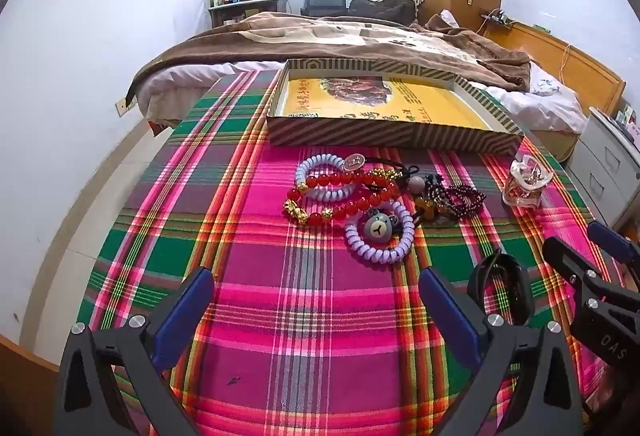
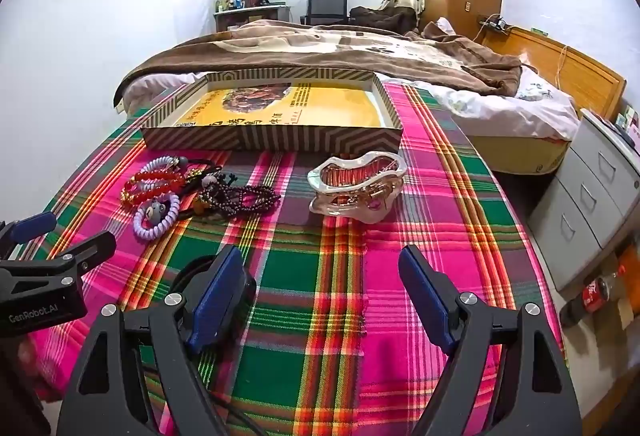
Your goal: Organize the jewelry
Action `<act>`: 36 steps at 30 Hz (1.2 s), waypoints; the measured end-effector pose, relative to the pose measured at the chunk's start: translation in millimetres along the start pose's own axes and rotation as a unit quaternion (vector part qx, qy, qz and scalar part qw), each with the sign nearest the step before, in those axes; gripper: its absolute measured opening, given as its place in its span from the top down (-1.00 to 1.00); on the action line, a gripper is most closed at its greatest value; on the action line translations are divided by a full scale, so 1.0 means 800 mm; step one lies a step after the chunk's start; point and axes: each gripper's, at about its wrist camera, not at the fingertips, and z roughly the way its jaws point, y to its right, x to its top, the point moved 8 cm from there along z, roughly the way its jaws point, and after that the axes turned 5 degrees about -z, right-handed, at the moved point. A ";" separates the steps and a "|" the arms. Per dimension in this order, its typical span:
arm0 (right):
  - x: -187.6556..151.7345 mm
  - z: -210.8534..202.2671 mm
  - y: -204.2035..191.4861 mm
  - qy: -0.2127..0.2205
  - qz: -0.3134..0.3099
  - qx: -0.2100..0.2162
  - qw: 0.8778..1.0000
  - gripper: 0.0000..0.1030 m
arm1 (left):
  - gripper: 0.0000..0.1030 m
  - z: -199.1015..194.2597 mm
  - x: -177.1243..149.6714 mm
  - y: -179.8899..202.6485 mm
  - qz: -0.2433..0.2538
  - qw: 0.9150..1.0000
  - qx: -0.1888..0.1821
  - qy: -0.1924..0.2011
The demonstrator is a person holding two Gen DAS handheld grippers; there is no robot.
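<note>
Plaid cloth (image 1: 320, 316): left gripper (image 1: 316, 312), right gripper (image 2: 324, 300) angled down, jaws wide, empty, short of jewelry (image 1: 360, 196).

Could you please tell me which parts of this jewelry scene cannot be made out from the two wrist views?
- Black band: right wrist view, mostly hidden behind the right gripper's left finger; what it is stays unclear.
- Jewelry pile: left wrist view, strands overlap, so the count of pieces is unsure.
- Striped tray: both views, the print on its yellow floor is too small to read.
- Hair claw: both views, its far side is hidden.
</note>
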 end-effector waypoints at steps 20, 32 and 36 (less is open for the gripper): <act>0.001 0.006 0.003 -0.003 0.009 0.004 1.000 -0.57 | -1.00 0.003 0.004 0.000 0.008 1.000 0.016 0.000; 0.002 0.005 0.004 -0.003 0.011 0.003 1.000 -0.57 | -1.00 0.005 0.004 0.001 0.009 1.000 0.016 -0.002; 0.002 0.004 0.004 -0.002 0.012 0.003 1.000 -0.57 | -1.00 0.005 0.004 0.000 0.010 1.000 0.014 -0.003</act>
